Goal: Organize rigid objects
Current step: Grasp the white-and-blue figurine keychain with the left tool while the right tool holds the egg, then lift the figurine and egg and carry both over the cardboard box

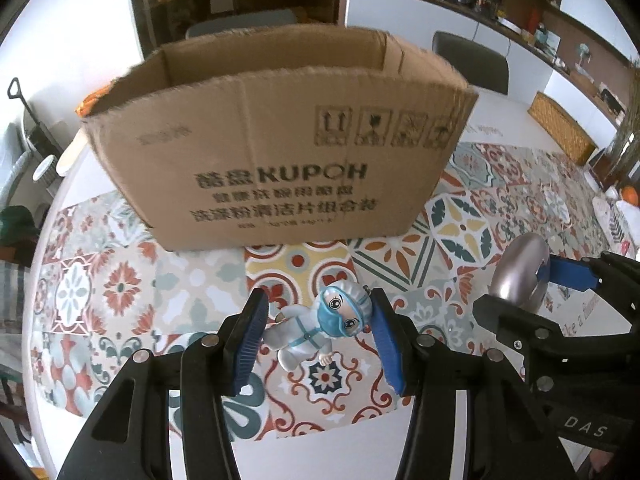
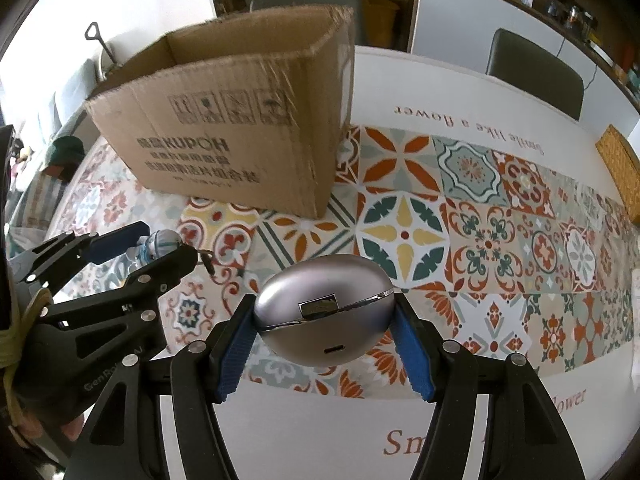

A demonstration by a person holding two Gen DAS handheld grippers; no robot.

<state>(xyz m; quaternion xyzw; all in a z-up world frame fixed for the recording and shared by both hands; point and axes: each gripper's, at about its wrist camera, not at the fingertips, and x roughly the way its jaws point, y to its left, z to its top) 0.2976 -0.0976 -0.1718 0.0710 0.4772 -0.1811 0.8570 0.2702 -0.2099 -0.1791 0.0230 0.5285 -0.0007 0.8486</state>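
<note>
The little figurine in a white suit and blue mask sits between the pads of the left gripper, head against the right-hand pad. Its long axis slants, feet down-left, head up-right; whether the far pad touches it I cannot tell. The silver egg-shaped case is pinched crosswise in the right gripper, seam tilted, hinge facing the camera. Both hover above the patterned tablecloth, just short of the open cardboard box. I'd judge neither piece is stowed yet; the box's contents are hidden.
</note>
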